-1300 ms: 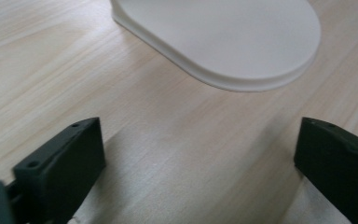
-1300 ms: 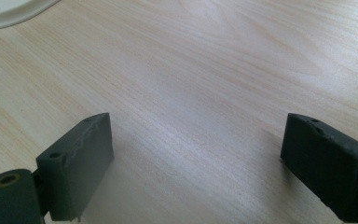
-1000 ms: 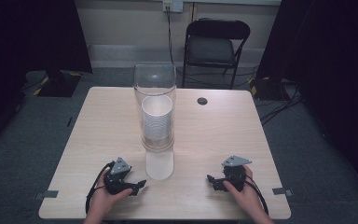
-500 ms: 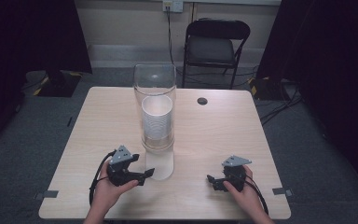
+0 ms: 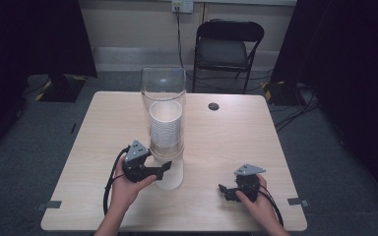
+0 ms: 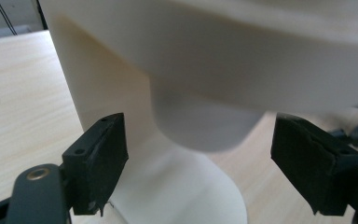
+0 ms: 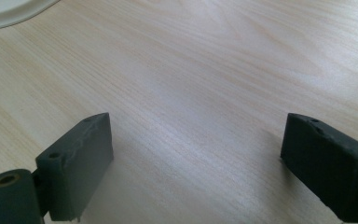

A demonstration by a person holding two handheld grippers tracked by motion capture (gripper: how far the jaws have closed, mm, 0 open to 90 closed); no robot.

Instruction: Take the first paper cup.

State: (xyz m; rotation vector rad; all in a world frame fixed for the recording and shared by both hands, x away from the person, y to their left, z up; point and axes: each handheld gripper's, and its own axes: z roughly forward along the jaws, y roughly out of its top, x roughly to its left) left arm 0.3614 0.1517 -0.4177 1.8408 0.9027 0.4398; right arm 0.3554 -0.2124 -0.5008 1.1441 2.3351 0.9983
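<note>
The light, thin, easily crushed cup (image 5: 170, 173), standing on the desk (image 5: 78, 147) below the clear tube (image 5: 163, 98), is straddled untouched by the left gripper (image 5: 166, 166), its jaws just narrowed yet apart, best pinched gently mid-wall.

Black folding chair (image 5: 230, 46) behind table (image 5: 236, 132)

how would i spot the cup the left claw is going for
Find the tall clear plastic cylinder mid-table holding a white cup stack. Just in front of its base stands a lone white cup, beside the left claw. It alone stands outside the cylinder.
</note>
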